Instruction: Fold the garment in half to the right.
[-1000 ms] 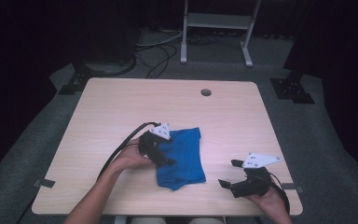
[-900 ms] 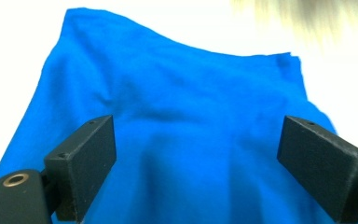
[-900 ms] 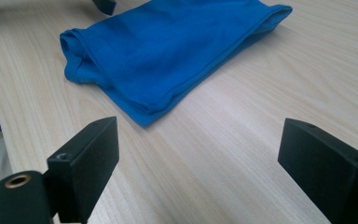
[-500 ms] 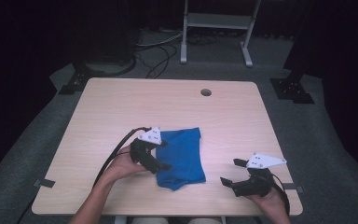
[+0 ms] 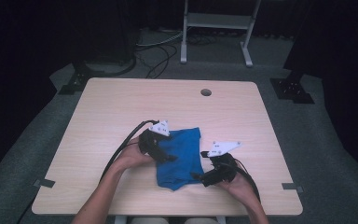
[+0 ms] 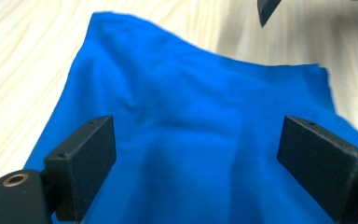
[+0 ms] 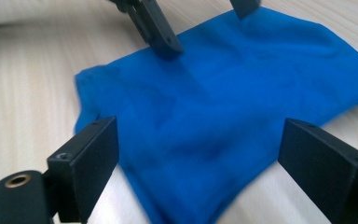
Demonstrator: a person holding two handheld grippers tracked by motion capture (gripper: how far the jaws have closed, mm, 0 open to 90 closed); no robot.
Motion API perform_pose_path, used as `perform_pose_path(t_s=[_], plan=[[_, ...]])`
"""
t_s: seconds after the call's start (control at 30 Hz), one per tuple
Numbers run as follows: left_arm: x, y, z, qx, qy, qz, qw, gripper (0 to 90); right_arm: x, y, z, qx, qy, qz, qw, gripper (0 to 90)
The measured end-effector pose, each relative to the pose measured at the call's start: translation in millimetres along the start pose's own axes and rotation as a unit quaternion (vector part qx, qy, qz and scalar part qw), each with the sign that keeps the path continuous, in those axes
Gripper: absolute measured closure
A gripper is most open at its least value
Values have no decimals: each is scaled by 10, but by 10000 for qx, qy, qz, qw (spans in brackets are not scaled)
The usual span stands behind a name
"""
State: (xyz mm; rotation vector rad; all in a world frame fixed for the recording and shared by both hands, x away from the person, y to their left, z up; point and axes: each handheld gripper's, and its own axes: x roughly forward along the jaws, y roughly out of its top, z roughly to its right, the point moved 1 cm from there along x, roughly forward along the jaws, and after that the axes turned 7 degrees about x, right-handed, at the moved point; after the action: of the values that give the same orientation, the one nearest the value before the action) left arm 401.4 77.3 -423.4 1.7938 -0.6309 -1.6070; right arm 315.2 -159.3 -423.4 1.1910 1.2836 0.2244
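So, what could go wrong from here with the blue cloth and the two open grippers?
The blue cloth lies rumpled, so the open left gripper may pinch several layers at once. The open right gripper sits at the near edge; it might push the cloth instead of catching it. Both are close and could bump.

Black tools [image 5: 168, 156], grey plates, black cables

**Cloth, wood and matt black plastic**

The blue cloth [image 5: 181, 156] was seen to be soft, matt fabric with a fine, slightly fuzzy weave, rumpled into shallow folds. The table [image 5: 121, 107] was surfaced in pale wood grain, smooth with a faint sheen. The jaws of the left gripper [image 5: 164, 157] and right gripper [image 5: 198, 178] looked like matt black plastic, and a small brass-coloured metal insert was noted at each base.
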Motion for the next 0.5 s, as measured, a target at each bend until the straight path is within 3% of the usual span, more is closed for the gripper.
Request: perform_pose_path(t_s=[0.13,0.27,0.33,0.4,0.5], plan=[[113,-117,-163,-151,-41,-278,9995,113,172,39,-22,-83,48,-193,9998,124],[93,-146,-228,-81,-61,-221,9997,113,333,-59,-57,-314,-68,-734,9968,124],[4,-135,-197,-111,-93,-73,9999,113,288,-57,-46,-355,-14,-738,9966,134],[-92,-118,-82,124,-87,-29,9999,113,211,42,17,-361,-209,-532,9977,134],[-185,-120,92,346,-122,98,9993,113,194,217,147,-293,-266,-304,9988,133]])
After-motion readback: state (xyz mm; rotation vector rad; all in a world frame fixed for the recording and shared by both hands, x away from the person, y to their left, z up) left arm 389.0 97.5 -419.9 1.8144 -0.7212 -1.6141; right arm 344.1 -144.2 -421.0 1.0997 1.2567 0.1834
